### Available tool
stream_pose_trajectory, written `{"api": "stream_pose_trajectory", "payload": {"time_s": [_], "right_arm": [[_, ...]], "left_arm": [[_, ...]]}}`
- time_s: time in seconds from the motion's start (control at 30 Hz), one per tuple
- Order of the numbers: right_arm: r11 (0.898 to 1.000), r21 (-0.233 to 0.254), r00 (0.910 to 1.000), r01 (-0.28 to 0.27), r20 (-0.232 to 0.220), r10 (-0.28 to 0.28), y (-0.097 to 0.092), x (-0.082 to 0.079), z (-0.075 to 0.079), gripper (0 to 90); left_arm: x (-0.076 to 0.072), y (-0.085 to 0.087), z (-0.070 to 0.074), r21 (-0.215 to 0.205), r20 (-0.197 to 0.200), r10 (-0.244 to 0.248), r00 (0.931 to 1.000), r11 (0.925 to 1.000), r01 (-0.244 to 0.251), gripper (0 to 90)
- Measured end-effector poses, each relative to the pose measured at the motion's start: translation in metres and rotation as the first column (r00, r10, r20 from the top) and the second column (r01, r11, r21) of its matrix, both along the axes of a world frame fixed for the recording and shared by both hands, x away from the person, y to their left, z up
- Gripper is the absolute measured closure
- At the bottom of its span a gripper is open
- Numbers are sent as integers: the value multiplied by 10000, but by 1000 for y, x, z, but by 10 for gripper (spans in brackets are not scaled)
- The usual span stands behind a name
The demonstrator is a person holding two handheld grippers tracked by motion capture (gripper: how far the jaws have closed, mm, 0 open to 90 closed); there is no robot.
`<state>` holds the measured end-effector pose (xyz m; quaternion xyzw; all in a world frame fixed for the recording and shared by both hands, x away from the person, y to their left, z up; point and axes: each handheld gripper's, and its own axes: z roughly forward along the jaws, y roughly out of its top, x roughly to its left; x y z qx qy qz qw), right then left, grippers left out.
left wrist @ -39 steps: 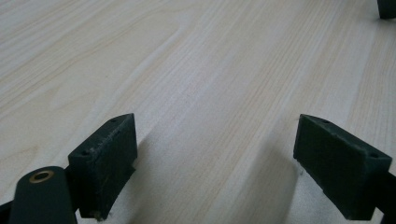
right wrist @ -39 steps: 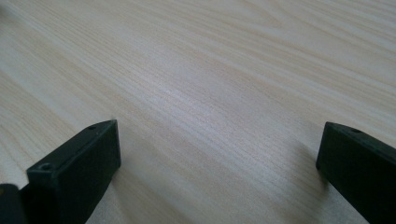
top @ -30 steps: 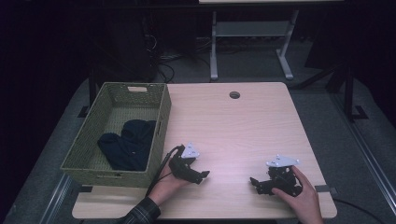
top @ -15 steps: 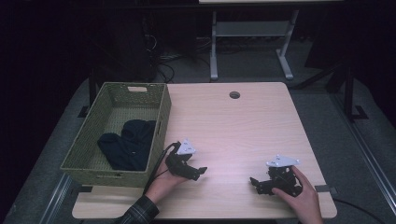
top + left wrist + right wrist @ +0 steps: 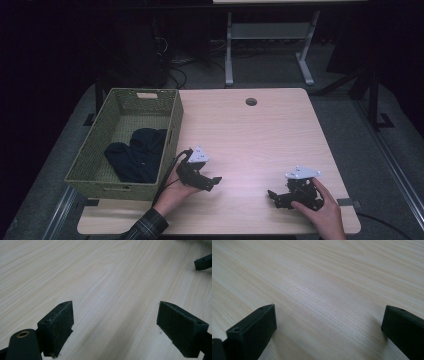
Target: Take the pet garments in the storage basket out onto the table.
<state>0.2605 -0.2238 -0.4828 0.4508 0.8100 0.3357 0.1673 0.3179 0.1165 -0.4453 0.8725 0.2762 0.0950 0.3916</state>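
Dark cloth point(image 5: 137, 155) already down in woven basket point(image 5: 172, 117), well apart from left gripper point(image 5: 212, 182) and right gripper point(image 5: 273, 196); both spread wide, gripping nothing. Seemingly finished.

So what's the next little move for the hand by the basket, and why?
Probably swing the left gripper left, over the basket rim, toward the dark cloth. Its jaws stand open with nothing between them, above bare table, and that cloth is the nearest thing to pick up.
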Motion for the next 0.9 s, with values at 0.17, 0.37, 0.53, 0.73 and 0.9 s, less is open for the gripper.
{"api": "stream_pose_trajectory", "payload": {"time_s": [0.17, 0.37, 0.53, 0.73, 0.9], "right_arm": [[10000, -1, 10000, -2, 5, 2, 0, 0, 0, 0], [10000, 5, 10000, 3, 4, -3, 0, 0, 0, 0], [10000, 7, 10000, 4, 2, -4, 0, 0, 0, 0], [10000, 10, 10000, 8, 7, -8, 0, 0, 0, 0], [10000, 3, 10000, 2, 7, -2, 0, 0, 0, 0]], "left_arm": [[2, 1, 4, -82, -78, -20, 10000, 10000, 20, 136], [1, 0, 7, -85, -84, -90, 9999, 9999, 90, 137], [2, 0, 8, -225, -212, -89, 9997, 9997, 84, 138], [3, 1, 14, -122, -161, -172, 9997, 9998, 170, 138], [2, 1, 16, -269, -223, -175, 9996, 9995, 169, 138]]}}
